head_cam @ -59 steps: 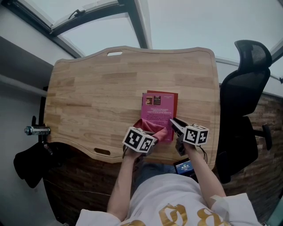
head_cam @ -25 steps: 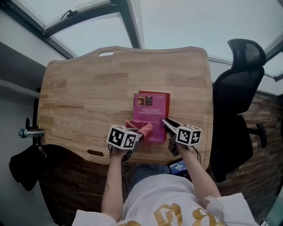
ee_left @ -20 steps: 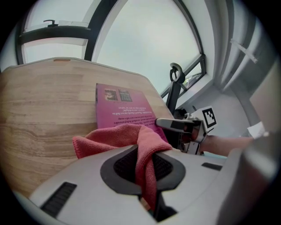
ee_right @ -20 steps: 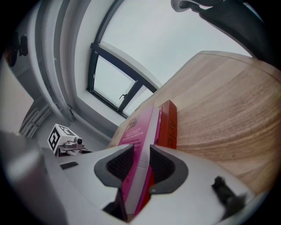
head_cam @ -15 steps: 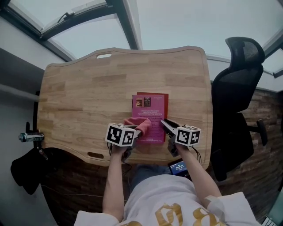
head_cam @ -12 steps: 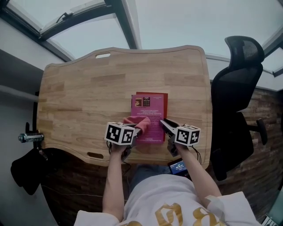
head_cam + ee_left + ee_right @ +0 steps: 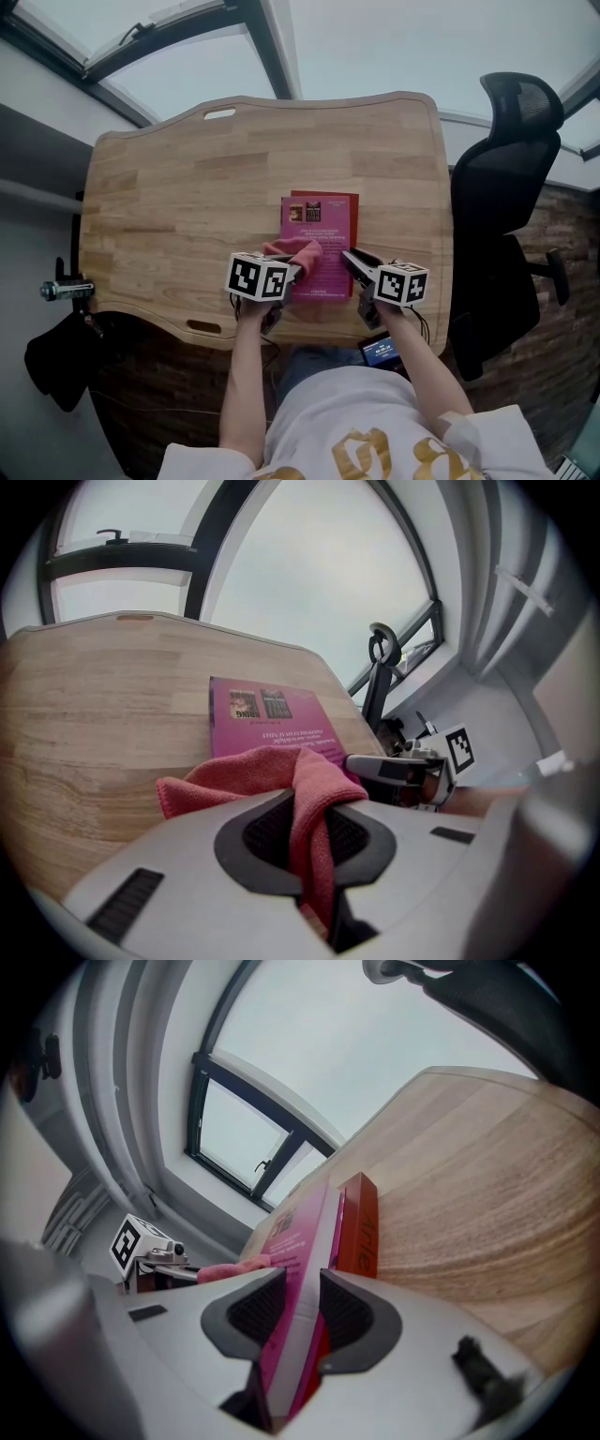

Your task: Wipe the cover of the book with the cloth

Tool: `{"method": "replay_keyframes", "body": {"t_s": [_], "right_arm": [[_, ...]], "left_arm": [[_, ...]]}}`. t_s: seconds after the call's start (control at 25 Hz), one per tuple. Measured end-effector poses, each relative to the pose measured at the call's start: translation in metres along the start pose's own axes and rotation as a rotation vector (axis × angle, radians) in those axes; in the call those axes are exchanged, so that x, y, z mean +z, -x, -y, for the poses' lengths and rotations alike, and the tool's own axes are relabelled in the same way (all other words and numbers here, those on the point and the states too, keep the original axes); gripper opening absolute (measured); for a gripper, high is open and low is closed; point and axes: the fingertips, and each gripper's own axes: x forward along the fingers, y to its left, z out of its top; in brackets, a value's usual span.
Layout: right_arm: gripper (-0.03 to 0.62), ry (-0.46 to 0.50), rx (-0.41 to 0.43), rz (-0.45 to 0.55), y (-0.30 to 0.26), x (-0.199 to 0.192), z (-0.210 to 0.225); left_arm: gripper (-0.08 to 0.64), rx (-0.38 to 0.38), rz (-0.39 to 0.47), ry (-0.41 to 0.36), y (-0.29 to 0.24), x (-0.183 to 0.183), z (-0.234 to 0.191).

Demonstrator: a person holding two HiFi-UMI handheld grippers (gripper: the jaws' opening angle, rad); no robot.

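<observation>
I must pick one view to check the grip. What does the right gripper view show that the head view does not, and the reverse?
Only the right gripper view: the jaws of the right gripper clamped on the edge of the book. Only the head view: the person's white shirt. Both: the cloth, the left gripper, the wooden table.

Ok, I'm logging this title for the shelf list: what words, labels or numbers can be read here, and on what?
"Arle" or "Anle", unsure: white letters on the red spine beside the pink book; rest hidden.
Pink book cover: white print, too small to read.
Shirt: gold print, cut off, unreadable.
Phone screen: blurred.
</observation>
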Motion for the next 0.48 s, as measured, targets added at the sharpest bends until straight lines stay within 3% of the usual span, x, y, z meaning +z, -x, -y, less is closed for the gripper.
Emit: {"method": "replay_keyframes", "body": {"t_s": [0.48], "right_arm": [[0.121, 0.006, 0.004, -0.009, -0.001, 0.0, 0.0]], "left_arm": [[0.044, 0.035, 0.018, -0.02, -0.007, 0.016, -0.006]]}}
